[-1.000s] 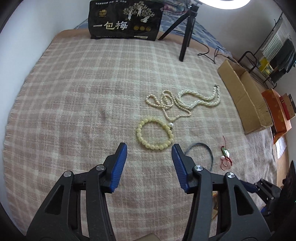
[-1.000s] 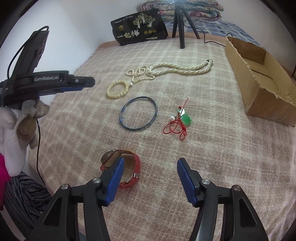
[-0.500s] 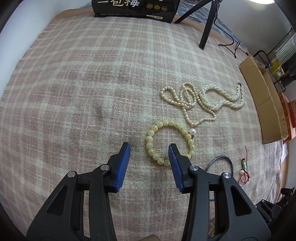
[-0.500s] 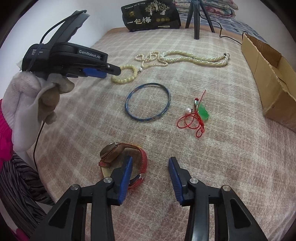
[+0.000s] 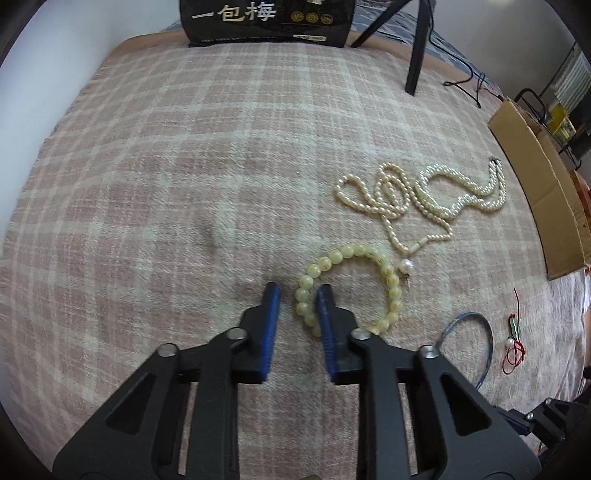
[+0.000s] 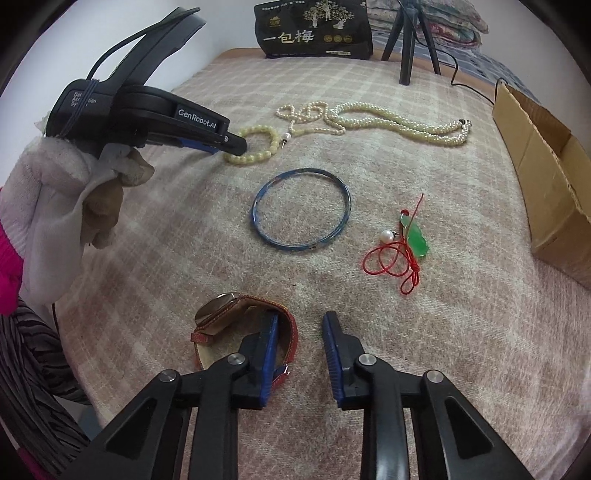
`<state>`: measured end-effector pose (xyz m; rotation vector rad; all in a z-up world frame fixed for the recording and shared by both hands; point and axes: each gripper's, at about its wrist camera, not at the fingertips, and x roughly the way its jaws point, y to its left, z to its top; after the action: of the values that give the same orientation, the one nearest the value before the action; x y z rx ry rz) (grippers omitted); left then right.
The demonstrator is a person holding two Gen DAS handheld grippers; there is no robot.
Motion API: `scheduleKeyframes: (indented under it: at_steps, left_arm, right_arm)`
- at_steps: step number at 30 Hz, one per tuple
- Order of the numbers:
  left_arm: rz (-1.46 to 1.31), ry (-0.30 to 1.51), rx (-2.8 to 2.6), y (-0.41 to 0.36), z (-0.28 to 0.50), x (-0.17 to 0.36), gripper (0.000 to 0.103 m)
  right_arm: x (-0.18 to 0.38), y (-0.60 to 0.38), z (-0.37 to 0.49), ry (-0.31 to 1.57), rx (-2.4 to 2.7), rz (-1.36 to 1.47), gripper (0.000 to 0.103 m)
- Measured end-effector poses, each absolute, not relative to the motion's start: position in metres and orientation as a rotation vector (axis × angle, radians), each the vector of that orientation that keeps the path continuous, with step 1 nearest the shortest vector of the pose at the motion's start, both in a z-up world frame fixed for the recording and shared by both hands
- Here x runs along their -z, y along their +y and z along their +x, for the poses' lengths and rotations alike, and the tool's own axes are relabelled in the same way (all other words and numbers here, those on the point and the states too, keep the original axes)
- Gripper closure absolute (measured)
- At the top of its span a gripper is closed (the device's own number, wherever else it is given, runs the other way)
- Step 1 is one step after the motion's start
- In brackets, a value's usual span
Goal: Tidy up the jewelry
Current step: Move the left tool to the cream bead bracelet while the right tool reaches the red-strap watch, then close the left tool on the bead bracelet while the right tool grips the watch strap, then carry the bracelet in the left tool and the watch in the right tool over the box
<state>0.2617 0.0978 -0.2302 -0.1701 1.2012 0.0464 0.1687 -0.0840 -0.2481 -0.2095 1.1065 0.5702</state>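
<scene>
1. My left hand-held gripper (image 5: 297,291) sits low over the near-left arc of the yellow bead bracelet (image 5: 391,286), its jaws narrowed to a small gap with a few beads between them. I judge this a straddle to pinch one side of the ring, since the beads lie flat and offer no other edge. I cannot tell whether the pads touch the beads yet.

2. My right hand-held gripper (image 6: 300,325) waits with a moderate gap and holds nothing. Its left finger lies over the red strap of the watch (image 6: 229,314), which rests on its side. That looks like the next pick for this hand.

3. The rest lies spread apart, so each piece can be taken alone: the pearl necklace (image 5: 436,192) in loops just beyond the bracelet, the blue bangle (image 6: 301,208) in the middle, the green pendant on red cord (image 6: 410,243) to its right.

4. Everything rests on a bed under a pink plaid blanket (image 5: 166,166), soft, so pieces may sink a little.

5. A cardboard box (image 6: 543,166) stands open at the right edge, likely where the pieces go. A black bag (image 6: 314,31) and a tripod (image 6: 410,40) stand at the far end.
</scene>
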Motion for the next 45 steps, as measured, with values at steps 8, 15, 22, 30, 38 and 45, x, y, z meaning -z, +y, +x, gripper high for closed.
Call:
scheduleKeyframes:
  at_steps: [8, 15, 22, 30, 38, 45]
  left_arm:
    - [-0.212, 1.173, -0.054, 0.114, 0.256, 0.222, 0.096]
    - [-0.222, 1.104, -0.047, 0.125, 0.238, 0.193, 0.097]
    - [-0.227, 1.045, -0.045, 0.129, 0.232, 0.170, 0.097]
    - [-0.242, 0.977, -0.008, 0.119, 0.230, 0.140, 0.098]
    - [-0.238, 0.937, 0.064, 0.092, 0.232, 0.117, 0.098]
    - [-0.234, 0.910, 0.131, 0.057, 0.238, 0.101, 0.098]
  right_arm:
    - [0.244, -0.089, 0.163, 1.084, -0.574, -0.217, 0.097]
    - [0.234, -0.096, 0.159, 1.033, -0.561, -0.238, 0.099]
    - [0.216, -0.106, 0.158, 0.969, -0.531, -0.227, 0.099]
    - [0.195, -0.128, 0.166, 0.905, -0.473, -0.193, 0.099]
    - [0.169, -0.165, 0.182, 0.833, -0.373, -0.136, 0.099]
    - [0.150, -0.192, 0.198, 0.788, -0.302, -0.114, 0.099]
